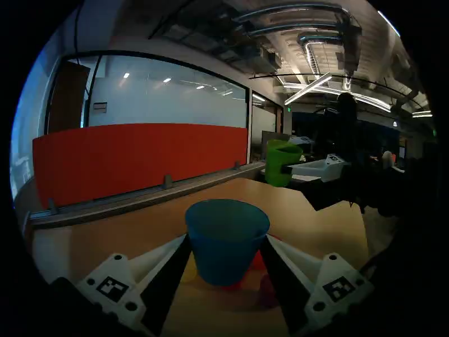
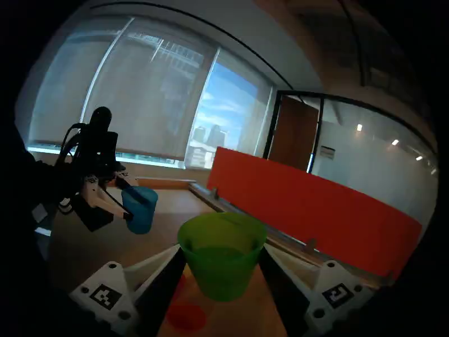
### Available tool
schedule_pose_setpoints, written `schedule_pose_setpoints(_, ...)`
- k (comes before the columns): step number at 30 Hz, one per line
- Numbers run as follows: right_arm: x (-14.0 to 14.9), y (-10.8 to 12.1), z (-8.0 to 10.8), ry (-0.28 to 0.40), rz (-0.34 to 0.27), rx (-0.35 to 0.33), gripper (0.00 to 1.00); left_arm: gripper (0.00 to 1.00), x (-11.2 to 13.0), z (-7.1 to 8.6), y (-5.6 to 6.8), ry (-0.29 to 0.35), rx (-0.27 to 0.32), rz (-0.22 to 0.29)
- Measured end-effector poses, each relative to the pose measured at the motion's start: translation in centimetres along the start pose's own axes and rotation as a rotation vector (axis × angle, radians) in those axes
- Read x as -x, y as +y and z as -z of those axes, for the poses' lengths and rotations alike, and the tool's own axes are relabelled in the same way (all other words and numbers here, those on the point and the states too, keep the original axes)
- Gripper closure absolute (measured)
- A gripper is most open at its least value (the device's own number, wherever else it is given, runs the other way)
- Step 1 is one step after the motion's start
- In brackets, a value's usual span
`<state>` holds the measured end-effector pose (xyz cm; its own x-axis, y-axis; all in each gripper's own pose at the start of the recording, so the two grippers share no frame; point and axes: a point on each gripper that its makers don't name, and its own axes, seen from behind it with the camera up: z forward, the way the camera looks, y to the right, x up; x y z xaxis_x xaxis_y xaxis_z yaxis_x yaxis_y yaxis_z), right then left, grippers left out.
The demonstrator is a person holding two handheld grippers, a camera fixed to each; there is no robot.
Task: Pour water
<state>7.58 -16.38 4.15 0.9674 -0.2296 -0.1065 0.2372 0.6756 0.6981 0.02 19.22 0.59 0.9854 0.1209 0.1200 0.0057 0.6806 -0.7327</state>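
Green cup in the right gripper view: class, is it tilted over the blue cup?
No: the green cup is upright, apart from the blue cup farther left.

A light wooden counter (image 1: 314, 219) stretches away in dim light. A grey rail (image 1: 168, 188) runs along its far edge, and a red partition (image 1: 140, 157) stands just behind the rail. A flat red disc (image 2: 185, 317) lies on the wood, well to the near side of the partition. The left gripper view shows a red patch (image 1: 258, 263) and a yellowish patch (image 1: 188, 271) on the wood, also on the partition's near side. Both are mostly hidden.
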Motion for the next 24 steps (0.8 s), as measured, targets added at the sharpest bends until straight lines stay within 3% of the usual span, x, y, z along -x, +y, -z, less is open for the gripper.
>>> schedule_pose_setpoints(24, -5.7, -1.0, -2.0, 0.044, 0.258, -0.015, 0.13, 0.17, -0.8, -1.3, 2.6, 0.023, 0.053, 0.008)
